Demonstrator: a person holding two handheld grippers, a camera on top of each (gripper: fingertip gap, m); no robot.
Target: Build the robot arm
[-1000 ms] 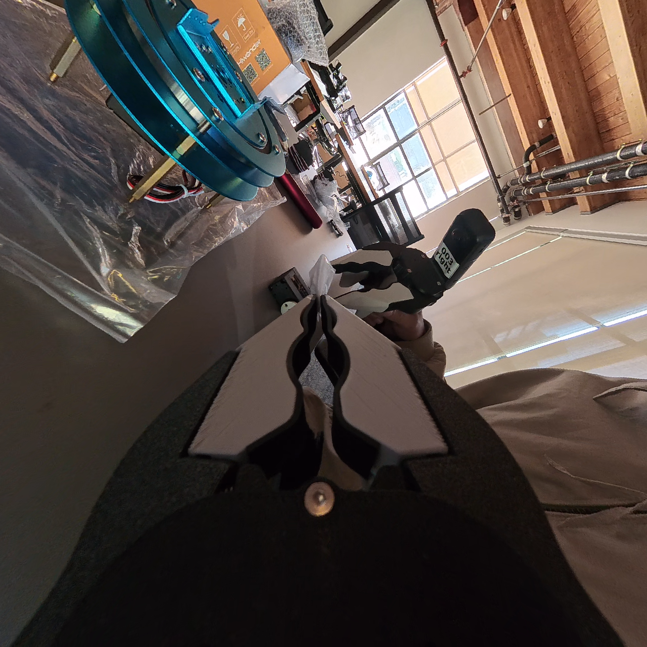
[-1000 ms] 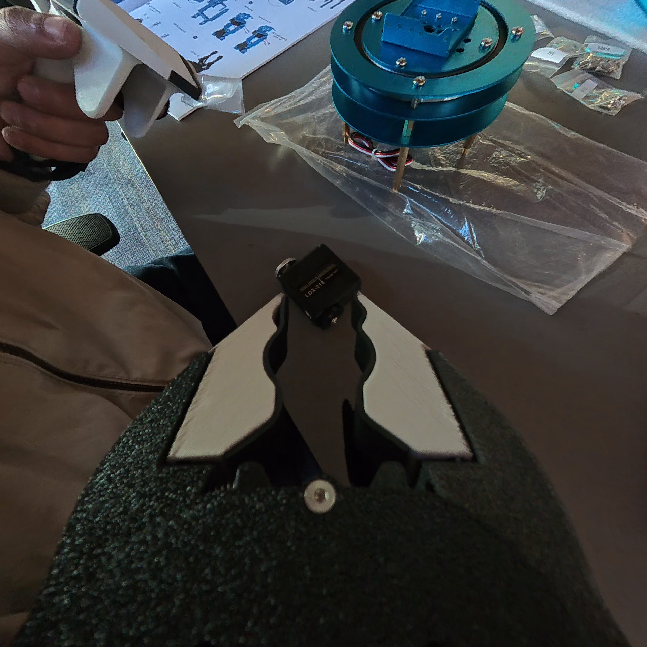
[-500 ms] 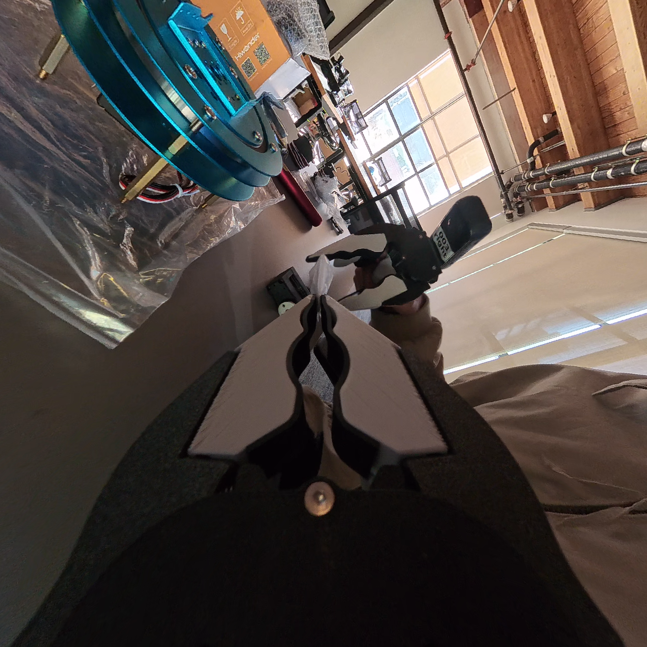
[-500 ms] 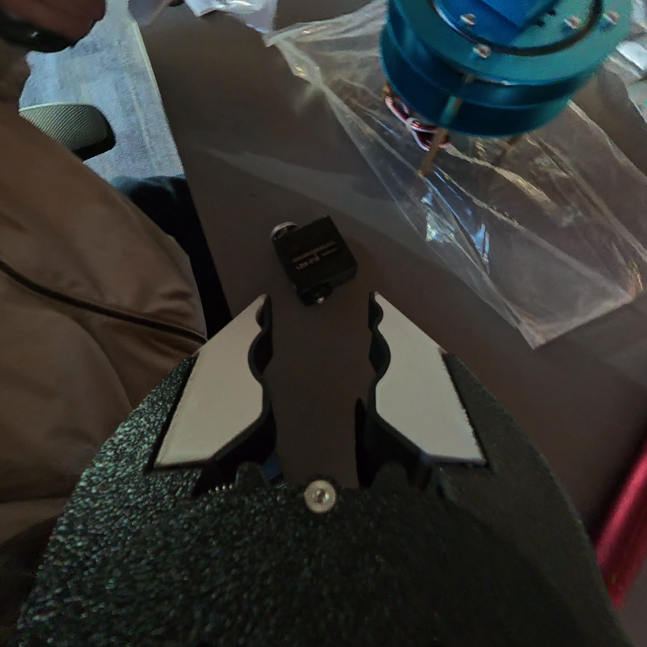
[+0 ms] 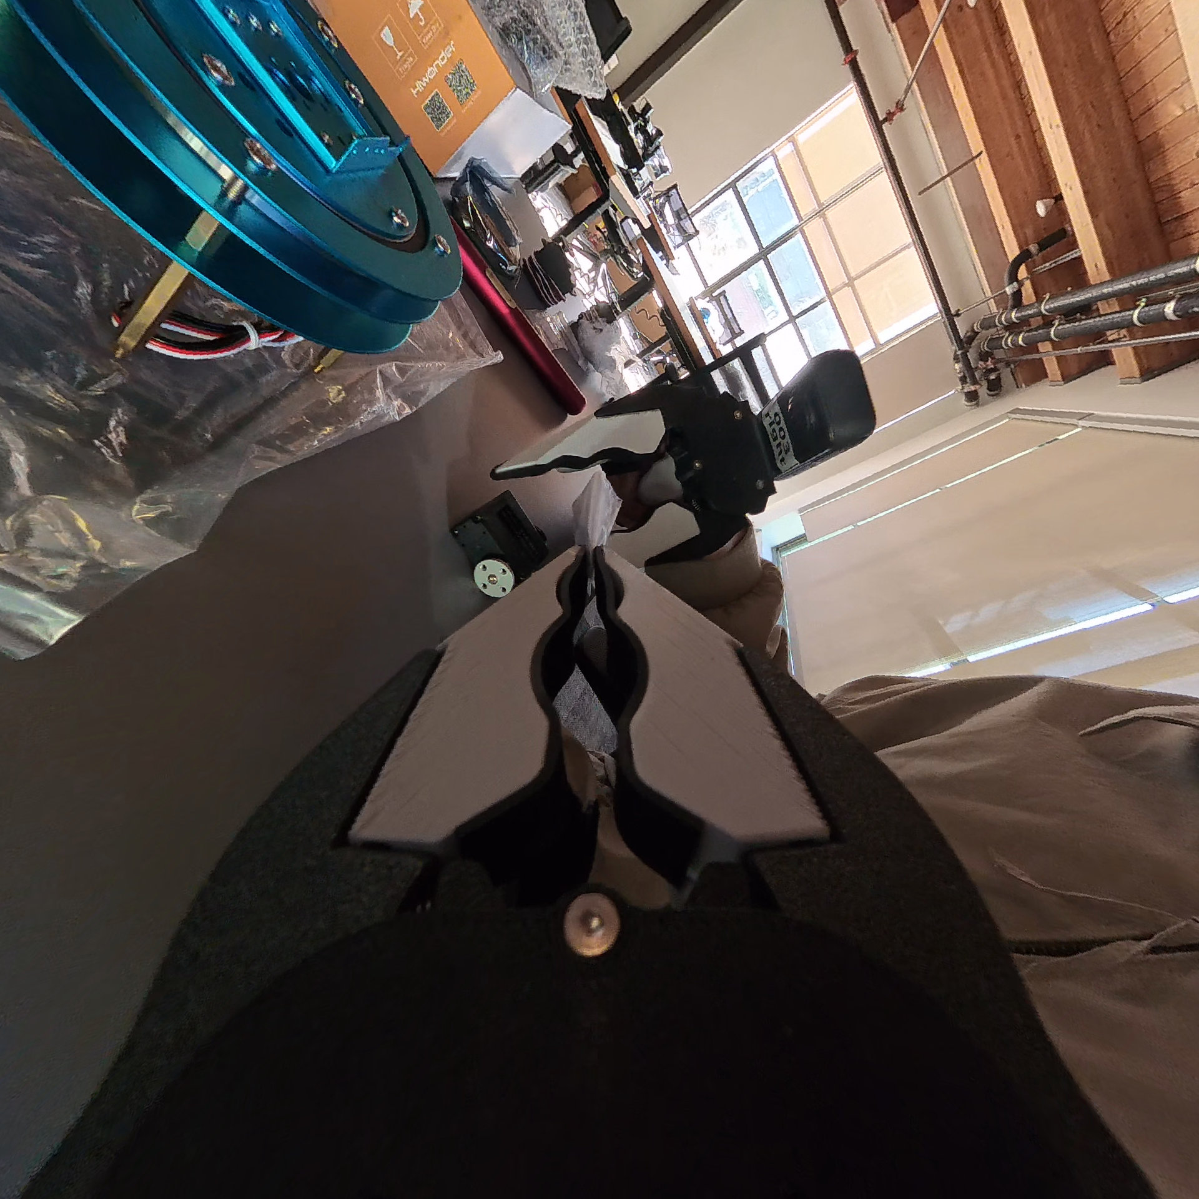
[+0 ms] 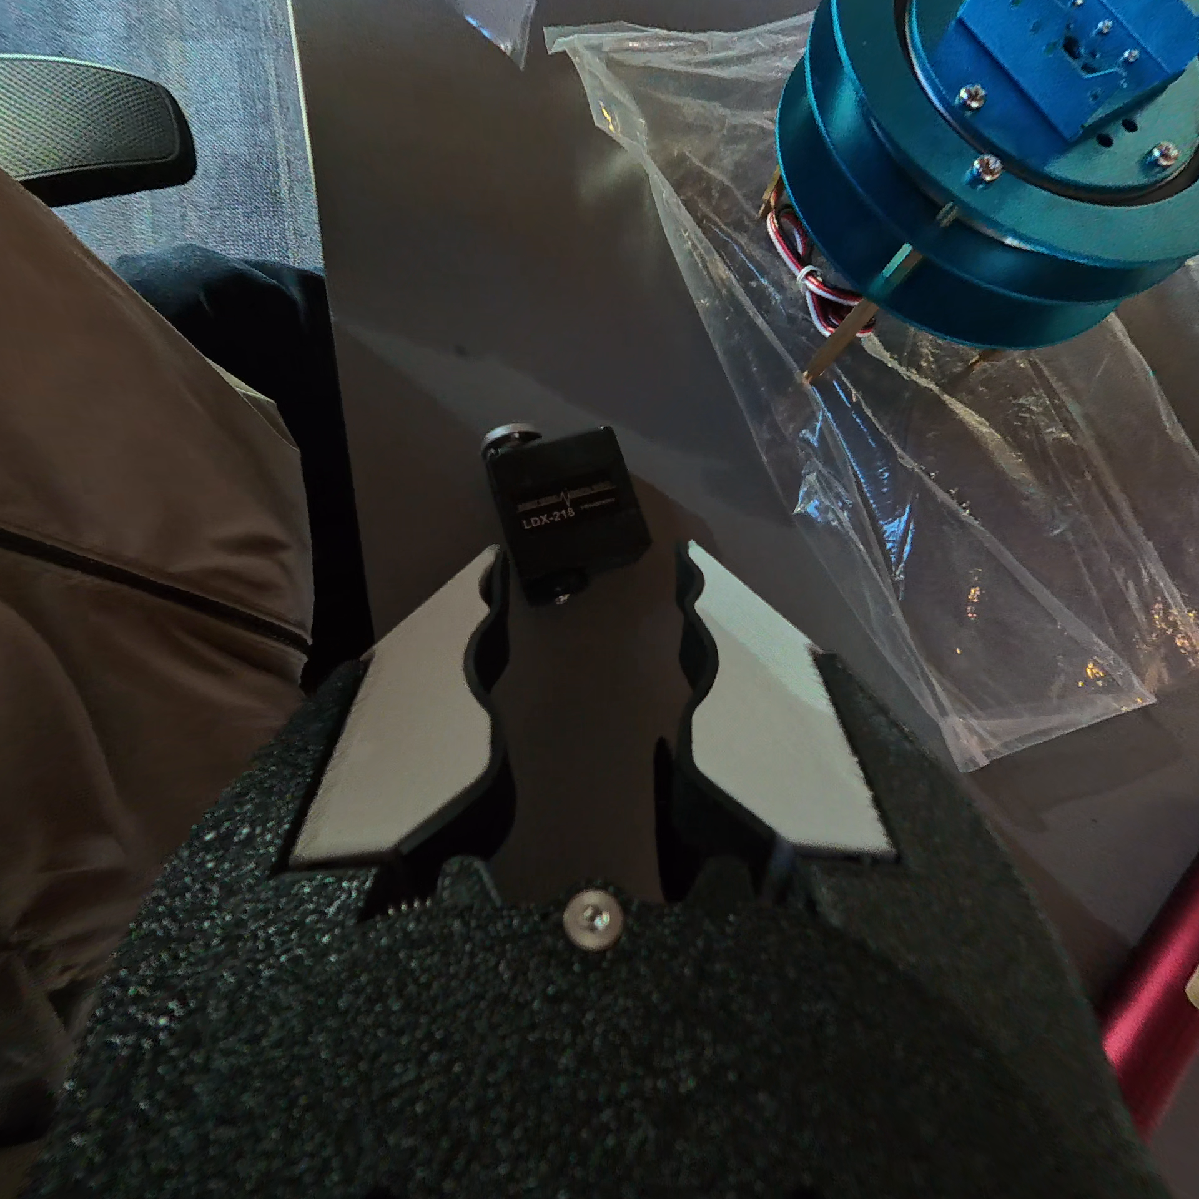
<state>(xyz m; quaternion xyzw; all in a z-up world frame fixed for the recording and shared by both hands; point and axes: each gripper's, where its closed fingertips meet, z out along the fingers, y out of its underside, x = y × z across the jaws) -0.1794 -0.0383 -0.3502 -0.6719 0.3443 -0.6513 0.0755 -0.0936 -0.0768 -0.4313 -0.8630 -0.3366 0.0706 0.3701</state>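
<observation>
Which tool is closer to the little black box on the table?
Right. The right tool is open, its tips either side of the little black box. The left tool is farther back, shut on a white scrap.

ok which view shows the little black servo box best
The right wrist view: the black servo box lies on the table just ahead of the open right tool, top face in full view. The left wrist view shows it smaller, end-on, behind the shut left tool.
</observation>
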